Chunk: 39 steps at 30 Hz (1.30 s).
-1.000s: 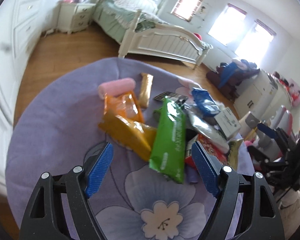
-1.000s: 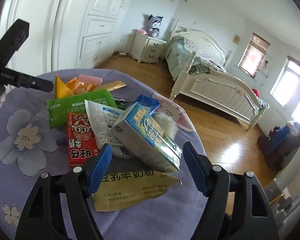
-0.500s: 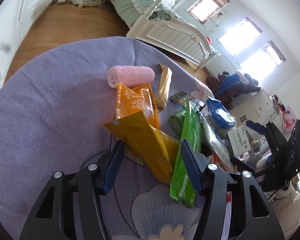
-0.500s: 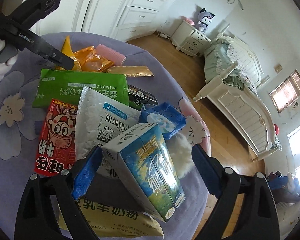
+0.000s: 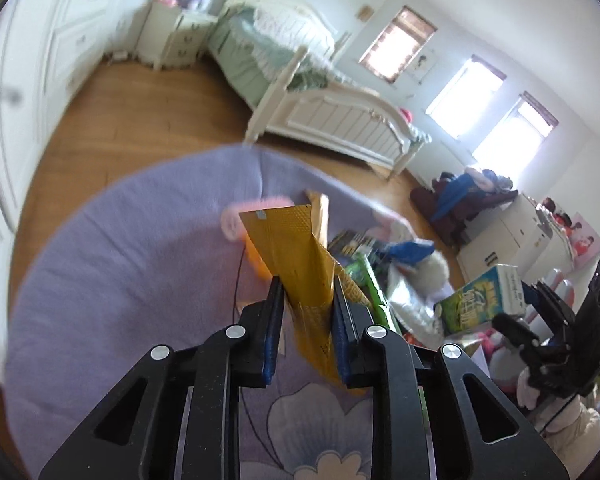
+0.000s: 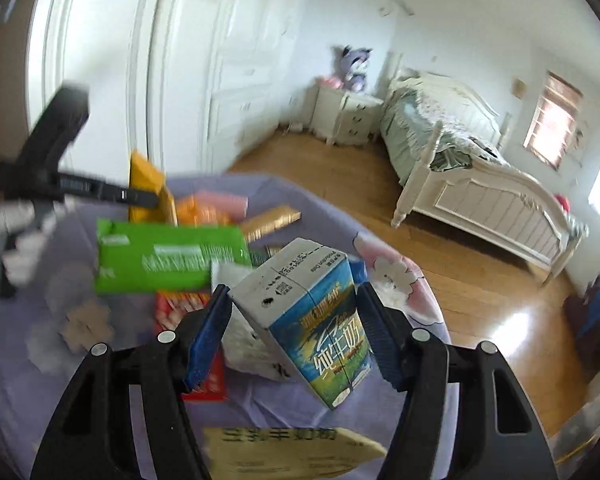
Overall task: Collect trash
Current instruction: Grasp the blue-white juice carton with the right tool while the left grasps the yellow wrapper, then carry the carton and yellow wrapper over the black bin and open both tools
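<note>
Trash lies heaped on a round purple flowered cloth (image 5: 120, 280). My left gripper (image 5: 308, 284) is closing, and its blue pads press on a yellow foil wrapper (image 5: 296, 248) that stands up off the heap. My right gripper (image 6: 292, 290) is closing too, with both pads against a tilted blue and green milk carton (image 6: 312, 320) raised above the pile. Below it lie a green packet (image 6: 168, 256), a red packet (image 6: 180, 308), a white mailer (image 6: 244, 340) and a tan pouch (image 6: 292, 448). A pink roller (image 5: 256, 208) is blurred behind the wrapper.
A white bed (image 5: 300, 92) and a nightstand (image 5: 176, 36) stand across the wood floor (image 5: 140, 112). White wardrobe doors (image 6: 160, 60) line the left wall. A gold stick wrapper (image 6: 272, 220) and a blue wrapper (image 5: 408, 250) lie at the far side of the heap.
The left jaws narrowed onto the yellow wrapper and lifted it off the heap. The right jaws narrowed onto the milk carton and raised it. Both views are motion-blurred now.
</note>
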Motion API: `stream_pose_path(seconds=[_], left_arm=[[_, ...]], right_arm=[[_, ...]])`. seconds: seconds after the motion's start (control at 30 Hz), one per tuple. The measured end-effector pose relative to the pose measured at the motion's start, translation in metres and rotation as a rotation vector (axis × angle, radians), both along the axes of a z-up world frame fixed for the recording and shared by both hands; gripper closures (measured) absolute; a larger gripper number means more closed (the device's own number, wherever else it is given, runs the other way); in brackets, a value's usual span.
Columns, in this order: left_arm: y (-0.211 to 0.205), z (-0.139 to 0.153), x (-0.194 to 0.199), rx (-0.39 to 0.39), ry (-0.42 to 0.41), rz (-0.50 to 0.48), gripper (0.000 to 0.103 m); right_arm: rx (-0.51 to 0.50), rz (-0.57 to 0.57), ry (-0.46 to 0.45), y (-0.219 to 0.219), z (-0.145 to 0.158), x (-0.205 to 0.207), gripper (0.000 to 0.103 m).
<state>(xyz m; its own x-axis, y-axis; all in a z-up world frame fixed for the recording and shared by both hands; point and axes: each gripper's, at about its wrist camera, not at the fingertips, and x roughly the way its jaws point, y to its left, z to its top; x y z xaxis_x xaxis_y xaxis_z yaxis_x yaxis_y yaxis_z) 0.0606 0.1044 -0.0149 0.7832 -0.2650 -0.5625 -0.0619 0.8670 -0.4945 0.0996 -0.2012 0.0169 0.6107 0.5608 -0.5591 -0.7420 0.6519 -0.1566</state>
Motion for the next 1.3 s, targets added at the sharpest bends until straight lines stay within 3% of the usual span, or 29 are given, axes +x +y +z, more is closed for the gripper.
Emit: stream_pose_path(seconds=[0.2,0.3,0.4,0.67,0.87,1.1,1.17,1.3], left_arm=[[-0.014,0.058,-0.026,0.120,-0.167,0.024,0.080],[-0.030,0.082,-0.035,0.172,-0.221,-0.004,0.080],[-0.049,0.099,-0.042,0.177,-0.251,-0.062,0.080],[-0.130,0.102,-0.029,0.176,-0.240,-0.245,0.080],[-0.207,0.089,-0.016,0.191,-0.240,-0.393,0.080],[-0.282,0.070,-0.002,0.191,-0.231,-0.540,0.080],[-0.300,0.062,0.005,0.175,-0.212,-0.580,0.080],[-0.335,0.036,0.022,0.142,-0.157,-0.652,0.080]], right_arm=[[0.391,-0.069,0.149,-0.047,0.022,-0.014,0.040],[0.518,-0.094,0.206,-0.066,0.024,-0.020,0.040],[0.606,-0.142,0.214,-0.085,0.026,-0.031,0.040],[0.564,-0.379,0.046,-0.129,0.030,-0.064,0.040],[0.568,-0.541,-0.009,-0.175,0.021,-0.075,0.040],[0.478,-0.707,-0.089,-0.208,-0.001,-0.084,0.041],[0.439,-0.755,-0.094,-0.216,-0.010,-0.084,0.056],[0.401,-0.826,-0.056,-0.238,-0.041,-0.078,0.058]])
